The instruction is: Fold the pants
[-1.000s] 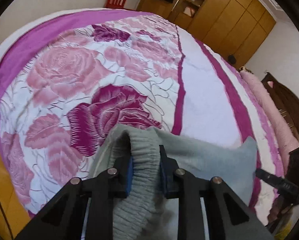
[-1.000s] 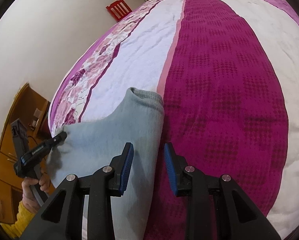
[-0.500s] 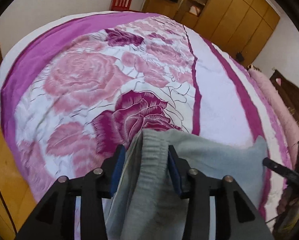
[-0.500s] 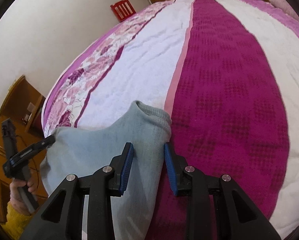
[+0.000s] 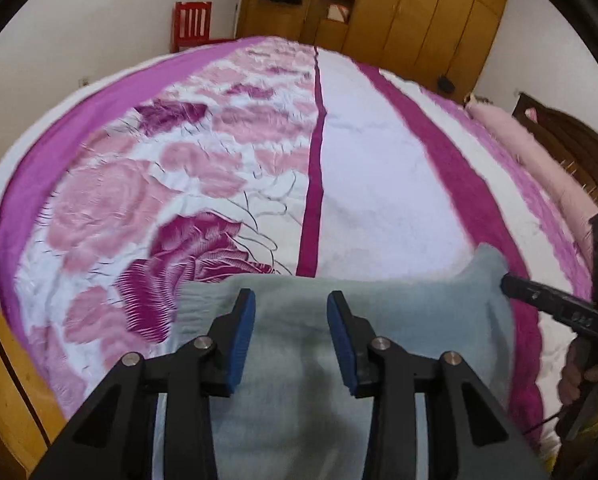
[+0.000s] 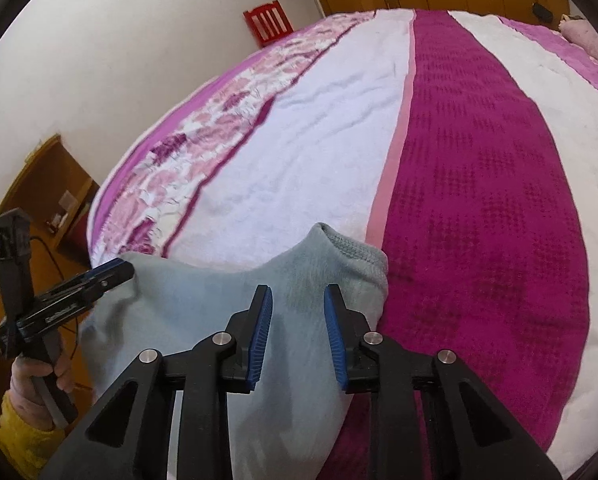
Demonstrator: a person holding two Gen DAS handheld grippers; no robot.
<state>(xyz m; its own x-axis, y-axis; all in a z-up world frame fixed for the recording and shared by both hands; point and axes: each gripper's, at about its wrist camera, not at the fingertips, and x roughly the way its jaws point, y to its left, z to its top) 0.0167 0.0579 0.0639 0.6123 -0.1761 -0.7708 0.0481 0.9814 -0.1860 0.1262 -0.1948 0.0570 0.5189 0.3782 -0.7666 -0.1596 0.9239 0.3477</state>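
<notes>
Already the grey-blue pants [image 5: 399, 320] lie in a folded, doubled stack at the lower centre of both views, on the near edge of the bed [image 5: 371, 184], so at least one fold looks done; judging by the bulk hanging toward the bottom of the frame, further folding and squaring up may remain. Nearest the left camera, the left gripper [image 5: 291, 334] has just let go and drawn back, its blue-padded fingers [image 5: 241, 340] apart above the cloth, no fabric pinched between them. Low in the right view, the right gripper [image 6: 297, 334] has its fingers apart too, closing slightly, with the fleece under and between them but the pads not pressing it. The pants look soft, thick and napped, with a ribbed knitted cuff [image 6: 355, 248] standing up at the top corner. Beyond, the bedspread spreads out, towelling-textured, with magenta stripes and a pink rose print, and at the top edge stand a wooden wardrobe [image 5: 419, 16] and a red chair [image 5: 193, 24].
</notes>
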